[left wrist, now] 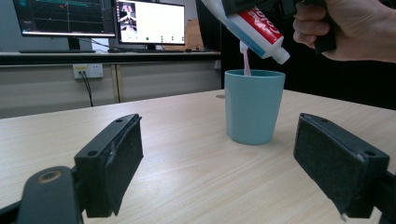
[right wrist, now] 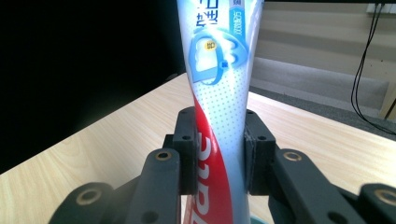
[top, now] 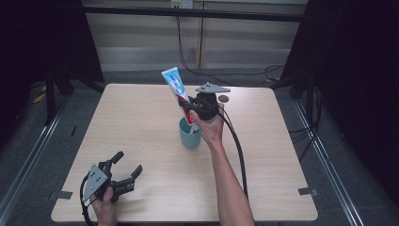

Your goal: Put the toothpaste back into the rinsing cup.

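A teal cup [top: 189, 134] stands upright near the middle of the table; from the left gripper view the cup [left wrist: 252, 105] holds a pink toothbrush head [left wrist: 245, 60] poking above its rim. My right gripper [top: 189, 109] is shut on a white, red and blue toothpaste tube [top: 179, 92], held tilted with its cap end down just over the cup's rim. In the right gripper view both pads press the tube [right wrist: 219, 107] at its middle. My left gripper [top: 126, 165] rests open at the front left of the table, its jaws wide with nothing between them.
The wooden table [top: 141, 113] has bare room left and right of the cup. A small dark round mark [top: 223, 98] lies behind the right hand. Monitors [left wrist: 149, 22] stand on a bench beyond the table. Cables trail from both grippers.
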### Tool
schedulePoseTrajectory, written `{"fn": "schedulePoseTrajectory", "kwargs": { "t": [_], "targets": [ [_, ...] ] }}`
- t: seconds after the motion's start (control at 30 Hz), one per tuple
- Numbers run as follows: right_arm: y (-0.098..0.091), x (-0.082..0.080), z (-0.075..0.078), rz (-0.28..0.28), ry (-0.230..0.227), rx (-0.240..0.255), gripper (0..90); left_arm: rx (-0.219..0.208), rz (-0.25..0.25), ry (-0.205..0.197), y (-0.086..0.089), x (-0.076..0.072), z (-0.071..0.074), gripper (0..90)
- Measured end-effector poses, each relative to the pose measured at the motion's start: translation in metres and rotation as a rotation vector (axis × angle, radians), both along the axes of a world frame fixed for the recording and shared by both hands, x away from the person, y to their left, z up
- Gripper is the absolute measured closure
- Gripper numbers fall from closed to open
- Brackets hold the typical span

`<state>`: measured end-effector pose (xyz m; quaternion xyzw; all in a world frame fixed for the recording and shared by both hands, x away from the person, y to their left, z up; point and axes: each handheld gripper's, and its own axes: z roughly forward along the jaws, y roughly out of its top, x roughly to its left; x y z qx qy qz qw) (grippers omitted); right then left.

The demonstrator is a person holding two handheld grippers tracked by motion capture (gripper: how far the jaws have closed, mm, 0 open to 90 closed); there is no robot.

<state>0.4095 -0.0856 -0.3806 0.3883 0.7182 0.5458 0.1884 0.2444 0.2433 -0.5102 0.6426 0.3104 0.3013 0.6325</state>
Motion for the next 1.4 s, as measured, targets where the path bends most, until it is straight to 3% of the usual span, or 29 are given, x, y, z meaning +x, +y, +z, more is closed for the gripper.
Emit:
{"fn": "schedulePoseTrajectory", "kwargs": {
  "t": [0.6, 0.87, 1.4],
  "targets": [
    [-0.004, 0.010, -0.021, -0.015, 0.029, -0.007, 71.0, -0.004, -0.003, -0.001, 0.000, 0.000, 0.000, 15.6],
    [-0.005, 0.012, -0.030, -0.018, 0.045, 0.011, 70.9, -0.004, -0.002, -0.001, 0.000, 0.000, 0.000, 15.6],
    [-0.010, 0.002, -0.038, -0.015, 0.056, 0.006, 73.1, -0.005, -0.002, -0.001, 0.000, 0.000, 0.000, 15.6]
  ]
}}
